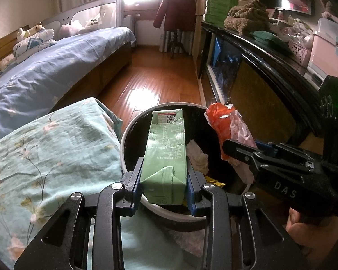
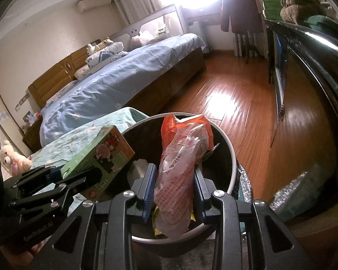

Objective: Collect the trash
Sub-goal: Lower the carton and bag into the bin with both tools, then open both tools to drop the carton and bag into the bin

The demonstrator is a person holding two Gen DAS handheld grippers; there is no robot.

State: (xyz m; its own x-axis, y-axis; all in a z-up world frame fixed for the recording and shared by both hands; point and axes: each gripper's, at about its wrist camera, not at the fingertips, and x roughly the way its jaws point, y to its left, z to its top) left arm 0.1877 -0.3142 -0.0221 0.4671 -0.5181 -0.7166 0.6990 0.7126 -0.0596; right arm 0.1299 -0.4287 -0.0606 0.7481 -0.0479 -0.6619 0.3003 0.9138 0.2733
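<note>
My left gripper (image 1: 164, 175) is shut on a green drink carton (image 1: 166, 153), which it holds lengthwise over a round white-rimmed trash bin (image 1: 124, 141) with a black liner. The right gripper (image 2: 175, 180) is shut on a crumpled orange and clear plastic wrapper (image 2: 182, 157), held over the same bin (image 2: 233, 157). In the left wrist view the right gripper (image 1: 227, 148) reaches in from the right with the wrapper (image 1: 227, 123). From the right wrist view, the left gripper (image 2: 63, 175) grips the carton (image 2: 101, 150) at left. White tissue (image 1: 198, 155) and yellow scraps lie inside the bin.
A pillow in a teal floral cover (image 1: 45, 157) lies left of the bin. A bed with a blue cover (image 1: 56, 67) stands beyond. A dark cabinet (image 1: 270, 72) loaded with items runs along the right. Wooden floor (image 1: 157, 78) stretches ahead to a coat stand (image 1: 175, 11).
</note>
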